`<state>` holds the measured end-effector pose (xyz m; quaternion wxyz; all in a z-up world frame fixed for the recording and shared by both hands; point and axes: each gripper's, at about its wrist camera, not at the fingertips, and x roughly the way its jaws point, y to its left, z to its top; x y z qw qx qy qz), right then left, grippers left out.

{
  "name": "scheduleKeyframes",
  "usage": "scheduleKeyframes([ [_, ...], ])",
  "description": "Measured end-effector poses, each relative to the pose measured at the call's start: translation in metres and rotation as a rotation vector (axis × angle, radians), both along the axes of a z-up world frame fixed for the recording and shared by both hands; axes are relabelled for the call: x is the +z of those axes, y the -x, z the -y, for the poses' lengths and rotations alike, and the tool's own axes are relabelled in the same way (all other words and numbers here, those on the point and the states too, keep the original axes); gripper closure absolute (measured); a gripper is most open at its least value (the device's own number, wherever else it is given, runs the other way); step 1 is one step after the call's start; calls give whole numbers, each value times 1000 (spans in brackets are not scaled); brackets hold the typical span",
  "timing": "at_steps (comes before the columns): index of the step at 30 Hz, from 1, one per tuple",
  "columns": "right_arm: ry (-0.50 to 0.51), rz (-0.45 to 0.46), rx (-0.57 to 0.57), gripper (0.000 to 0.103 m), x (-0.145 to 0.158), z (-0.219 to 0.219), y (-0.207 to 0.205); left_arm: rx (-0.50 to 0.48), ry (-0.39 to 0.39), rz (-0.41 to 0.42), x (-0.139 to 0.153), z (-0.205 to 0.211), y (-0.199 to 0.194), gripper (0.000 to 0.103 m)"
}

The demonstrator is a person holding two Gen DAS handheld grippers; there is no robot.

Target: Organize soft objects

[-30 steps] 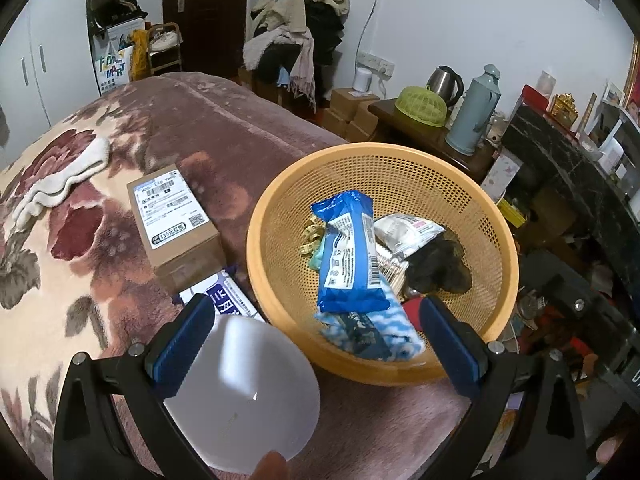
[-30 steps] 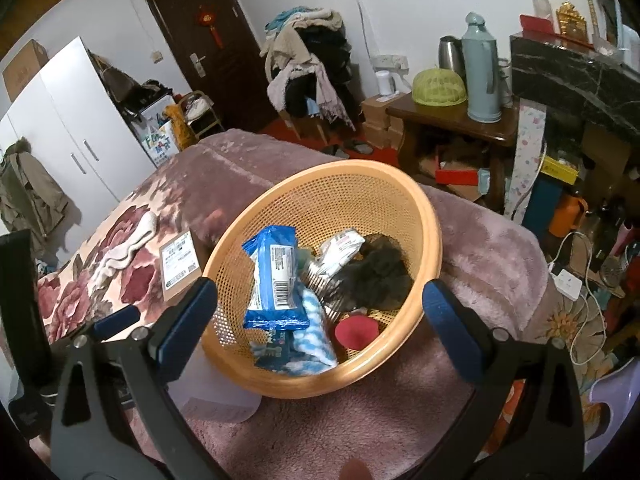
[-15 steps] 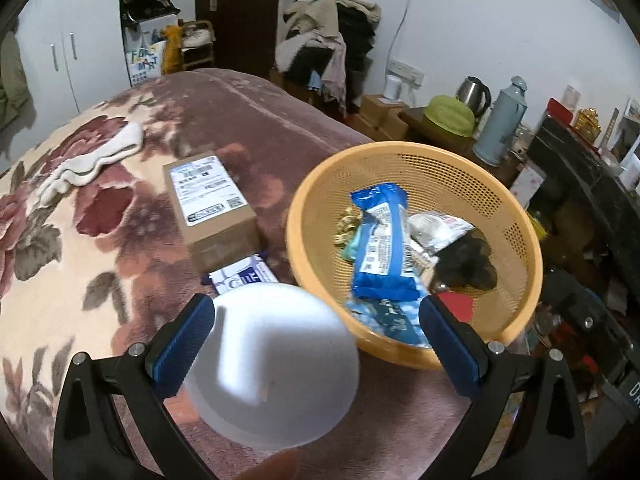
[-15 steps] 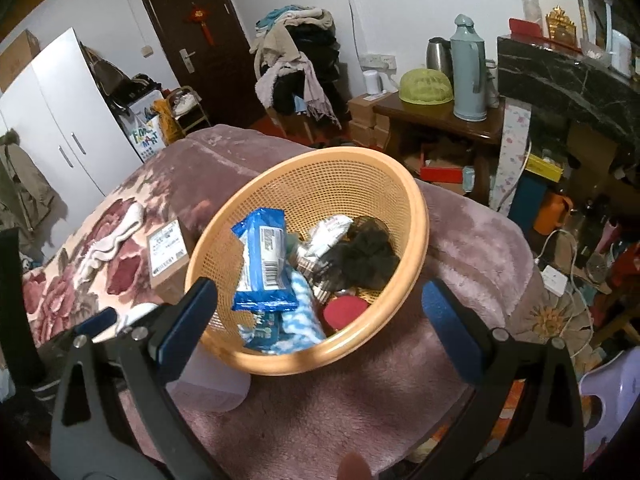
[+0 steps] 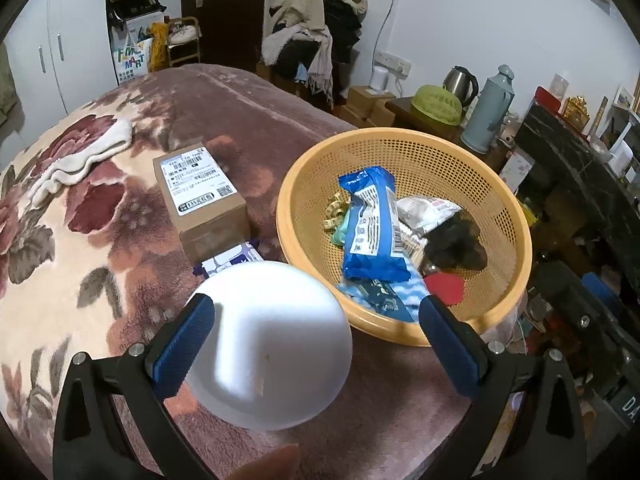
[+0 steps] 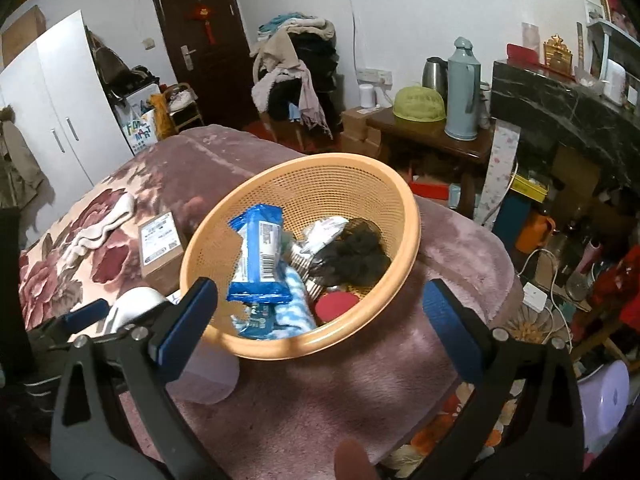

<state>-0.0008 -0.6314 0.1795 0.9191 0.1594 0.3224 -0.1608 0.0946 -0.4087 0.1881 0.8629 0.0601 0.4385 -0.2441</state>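
An orange mesh basket (image 5: 472, 148) sits on the blanket-covered bed and also shows in the right wrist view (image 6: 360, 168). It holds a blue packet (image 5: 372, 224), a blue-white cloth (image 5: 404, 292), a dark fuzzy item (image 5: 456, 240), a silvery packet and a red disc. My left gripper (image 5: 316, 320) is open, above a white upturned bowl (image 5: 268, 344) at the basket's near left. My right gripper (image 6: 316, 304) is open over the basket's near rim, holding nothing.
A cardboard box (image 5: 200, 196) and a blue-white packet (image 5: 232, 260) lie left of the basket. A white towel (image 5: 80, 160) lies far left. A side table with a thermos (image 5: 486, 112) and kettle stands beyond the bed's right edge.
Both grippers have pulled back and risen a little; the basket sits further right and farther off in the left view, and the white bowl shows more fully between the left fingers.
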Motion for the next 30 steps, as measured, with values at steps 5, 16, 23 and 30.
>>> scheduleKeyframes([
  [5,23,3,12,0,1,-4,1,-11,0,7,2,0,3,1],
  [16,24,10,14,0,3,-5,3,-24,16,-18,1,-3,3,1],
  [23,20,13,17,0,4,-7,4,-22,23,-46,-4,-6,4,1],
  [30,25,10,24,0,4,-11,6,-20,25,-45,-4,-13,6,1],
])
